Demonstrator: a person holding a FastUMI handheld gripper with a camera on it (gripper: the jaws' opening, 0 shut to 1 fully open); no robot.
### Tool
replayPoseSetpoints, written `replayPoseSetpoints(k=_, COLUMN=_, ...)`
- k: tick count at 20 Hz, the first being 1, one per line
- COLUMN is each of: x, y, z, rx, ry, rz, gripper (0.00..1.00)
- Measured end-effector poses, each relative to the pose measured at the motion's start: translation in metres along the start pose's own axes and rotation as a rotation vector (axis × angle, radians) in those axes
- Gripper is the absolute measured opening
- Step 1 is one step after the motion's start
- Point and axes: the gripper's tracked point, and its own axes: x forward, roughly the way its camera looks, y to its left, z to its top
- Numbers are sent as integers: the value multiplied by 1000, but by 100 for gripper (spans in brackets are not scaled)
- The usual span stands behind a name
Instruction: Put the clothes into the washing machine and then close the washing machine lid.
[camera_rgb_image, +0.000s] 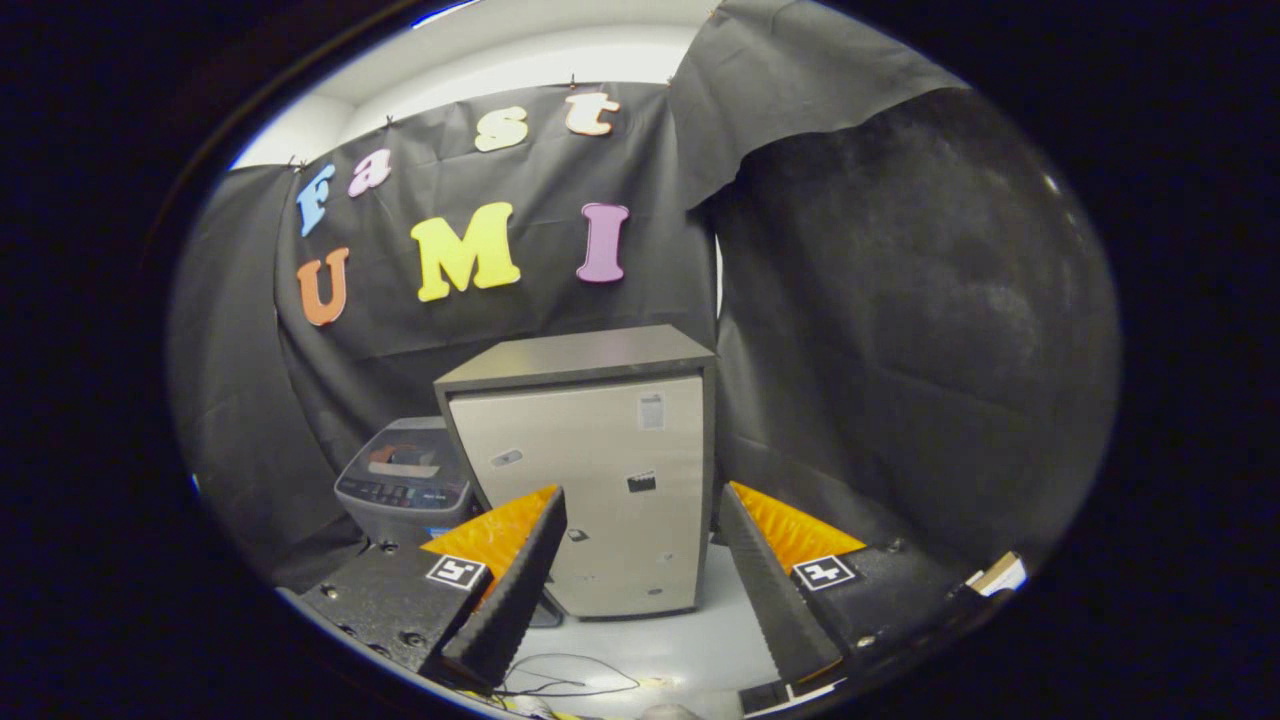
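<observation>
Spread gripper (640, 520) fingers, nothing between; washing machine (405, 480) beyond-left.

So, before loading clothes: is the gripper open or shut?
Open: the gripper has its fingers spread wide apart, gripping nothing, with the cabinet beyond them.

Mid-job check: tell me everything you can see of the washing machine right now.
The washing machine is a small grey top-loader standing on the floor, beyond the open gripper, close beside the metal-looking cabinet that hides part of it. A dark control panel faces forward. Something orange and white shows at its top; whether the lid is shut is unclear.
</observation>
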Motion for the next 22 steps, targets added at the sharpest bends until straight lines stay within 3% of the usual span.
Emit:
replayPoseSetpoints(k=14, x=-60, y=28, z=10, rx=-85, ry=-56, rz=126, gripper=97)
replayPoseSetpoints(k=22, x=-83, y=22, z=13, rx=-96, ry=-80, rz=81, gripper=97)
